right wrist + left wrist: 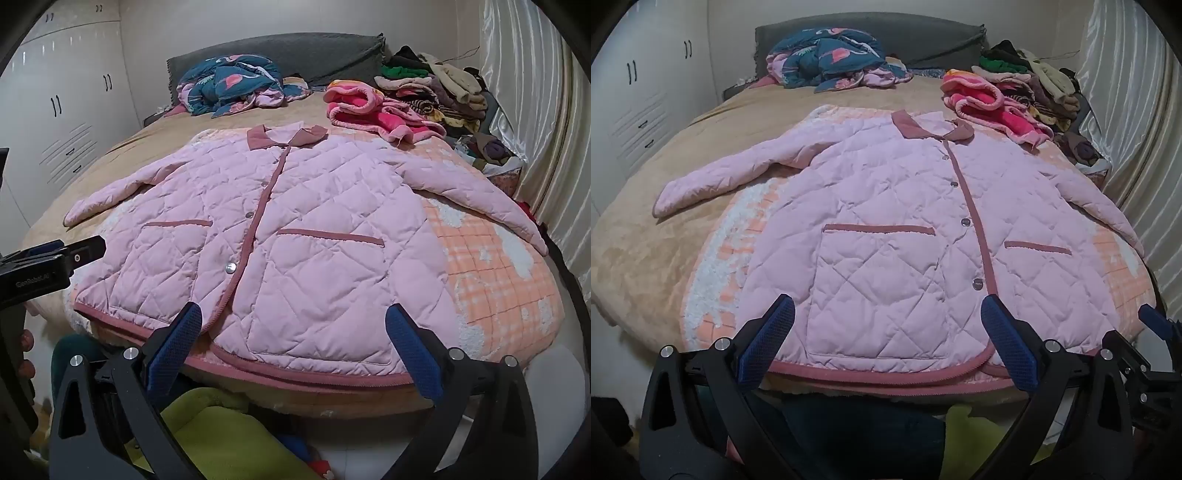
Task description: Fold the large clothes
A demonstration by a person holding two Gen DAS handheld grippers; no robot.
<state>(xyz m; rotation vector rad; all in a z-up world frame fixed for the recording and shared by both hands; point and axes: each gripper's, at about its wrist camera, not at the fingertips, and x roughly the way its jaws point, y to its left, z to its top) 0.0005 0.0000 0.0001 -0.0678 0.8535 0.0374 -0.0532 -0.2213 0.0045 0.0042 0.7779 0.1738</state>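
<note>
Jacket (886, 229) hem lies along bed (646, 251) edge, sleeves spread wide.

1. Jacket (886, 229): pale pink, diamond-quilt pattern; darker dusty-pink collar, front strip, pocket tops & hem; silver snaps.
2. Blanket (491, 258) under it: peach/orange check w/ white fluffy patches.
3. Bed cover (646, 240): plain tan.
4. Bedding heap (831, 61) at 12 o'clock: teal w/ pink print.
5. Fleece (369, 107) at 1 o'clock: hot pink, lighter pink edges.
6. Clothes pile (436, 85) at 2 o'clock: green, beige, brown, black.
7. Headboard (923, 37): dark grey.
8. Curtain (535, 110): shiny cream.
9. Wardrobe (646, 92): white, black handles.
10. Gripper pads (768, 343): blue; arms black.
</note>
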